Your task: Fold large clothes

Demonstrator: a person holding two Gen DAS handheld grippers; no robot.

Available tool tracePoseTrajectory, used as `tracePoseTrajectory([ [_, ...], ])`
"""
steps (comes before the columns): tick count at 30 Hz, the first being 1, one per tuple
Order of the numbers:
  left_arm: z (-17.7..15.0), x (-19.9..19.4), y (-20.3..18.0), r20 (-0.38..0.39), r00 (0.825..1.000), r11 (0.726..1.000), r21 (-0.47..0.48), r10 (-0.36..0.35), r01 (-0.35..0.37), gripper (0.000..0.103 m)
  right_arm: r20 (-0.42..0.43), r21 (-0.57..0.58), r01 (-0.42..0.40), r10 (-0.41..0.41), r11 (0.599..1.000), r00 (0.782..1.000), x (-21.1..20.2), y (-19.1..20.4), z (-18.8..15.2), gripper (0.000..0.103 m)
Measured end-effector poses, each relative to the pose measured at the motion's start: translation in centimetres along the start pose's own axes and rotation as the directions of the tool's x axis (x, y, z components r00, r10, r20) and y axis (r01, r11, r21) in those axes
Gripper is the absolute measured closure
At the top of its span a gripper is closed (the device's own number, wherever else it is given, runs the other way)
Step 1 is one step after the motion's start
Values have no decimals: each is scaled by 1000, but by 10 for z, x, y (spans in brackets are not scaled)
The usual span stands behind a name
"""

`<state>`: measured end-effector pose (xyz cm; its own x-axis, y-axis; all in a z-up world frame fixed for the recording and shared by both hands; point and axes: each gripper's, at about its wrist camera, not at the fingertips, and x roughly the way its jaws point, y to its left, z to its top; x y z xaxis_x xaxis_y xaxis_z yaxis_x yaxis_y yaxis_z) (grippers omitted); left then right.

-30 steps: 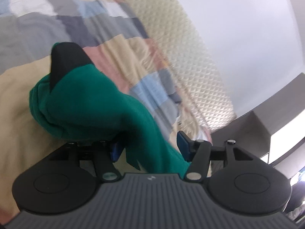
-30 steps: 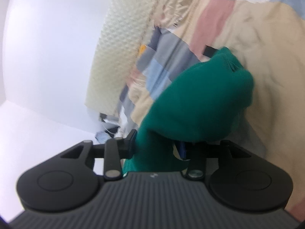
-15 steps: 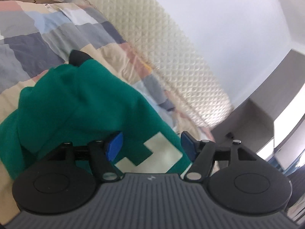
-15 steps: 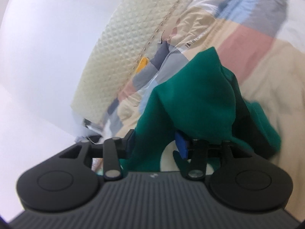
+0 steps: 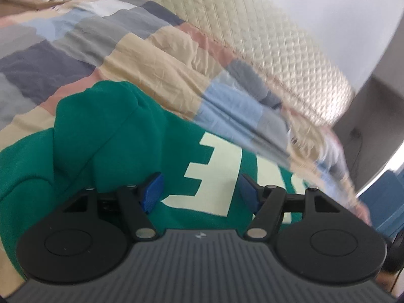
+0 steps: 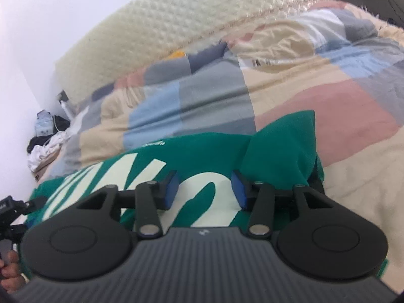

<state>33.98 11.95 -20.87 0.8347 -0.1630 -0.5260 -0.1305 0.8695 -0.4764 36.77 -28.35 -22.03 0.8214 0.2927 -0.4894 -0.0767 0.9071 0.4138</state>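
Green sweatshirt (image 5: 106,136) laid on bed; fold step judged underway. Left gripper (image 5: 199,192) and right gripper (image 6: 204,189) held apart over its print, nothing clamped. Fresh edge grasp needed next.

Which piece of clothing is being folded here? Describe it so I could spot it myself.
Look at the bed with the patchwork quilt of grey, blue, pink and beige squares. On it, nearest the cameras, lies the green sweatshirt. It is the only solid green thing there, with big cream lettering across it.
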Motion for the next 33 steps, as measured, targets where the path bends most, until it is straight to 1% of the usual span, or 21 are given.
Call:
tracePoseTrajectory([
  [2, -5, 3, -6, -3, 1000, 998, 55, 22, -22, 32, -24, 21, -5, 6, 1000, 1000, 12, -7, 0, 54],
  [3, -6, 4, -7, -5, 1000, 998, 63, 26, -25, 32, -36, 23, -8, 9, 1000, 999, 17, -11, -1, 54],
  [7, -7, -1, -4, -5, 1000, 999, 32, 9, -9, 32, -38, 34, -29, 31, 999, 999, 20, -14, -6, 54],
  [11, -9, -22, -8, 17, 1000, 1000, 7, -3, 2, 31, -21, 48, -32, 33, 998, 999, 11, -11, -6, 54],
  [14, -14, -44, -17, 28, 1000, 1000, 24, 1, -1, 29, -3, 89, -38, 38, 995, 999, -6, -9, -1, 53],
  [15, -16, -51, -21, 31, 1000, 999, 40, -1, 0, 29, 5, 99, -47, 46, 994, 999, -14, -8, 0, 51],
  [16, -19, -59, -26, 33, 999, 998, 66, -6, 4, 29, 13, 101, -50, 49, 994, 999, -21, -7, 0, 51],
  [19, -28, -82, -35, 54, 999, 994, 112, -7, 1, 29, 23, 69, -31, 30, 997, 999, -44, 3, -1, 51],
  [21, -34, -96, -40, 54, 999, 991, 133, -10, 3, 29, 36, 40, -32, 31, 999, 999, -61, 11, -4, 51],
  [25, -48, -124, -49, 59, 998, 990, 138, -23, 15, 29, 53, 14, -33, 32, 999, 998, -91, 25, -11, 50],
  [27, -55, -134, -51, 58, 998, 993, 121, -15, 8, 27, 47, 32, -43, 41, 999, 998, -104, 30, -16, 49],
  [29, -62, -143, -47, 44, 999, 997, 74, -17, 13, 24, 34, 78, -63, 61, 995, 998, -115, 32, -24, 46],
  [30, -65, -146, -43, 32, 999, 999, 36, -24, 23, 23, 21, 104, -74, 72, 992, 997, -118, 32, -28, 43],
  [31, -67, -147, -37, 19, 999, 999, 0, -32, 32, 22, 5, 125, -80, 80, 989, 997, -120, 32, -31, 43],
  [33, -71, -147, -24, -5, 999, 996, -88, -36, 35, 14, -23, 190, -95, 102, 977, 995, -123, 28, -38, 43],
])
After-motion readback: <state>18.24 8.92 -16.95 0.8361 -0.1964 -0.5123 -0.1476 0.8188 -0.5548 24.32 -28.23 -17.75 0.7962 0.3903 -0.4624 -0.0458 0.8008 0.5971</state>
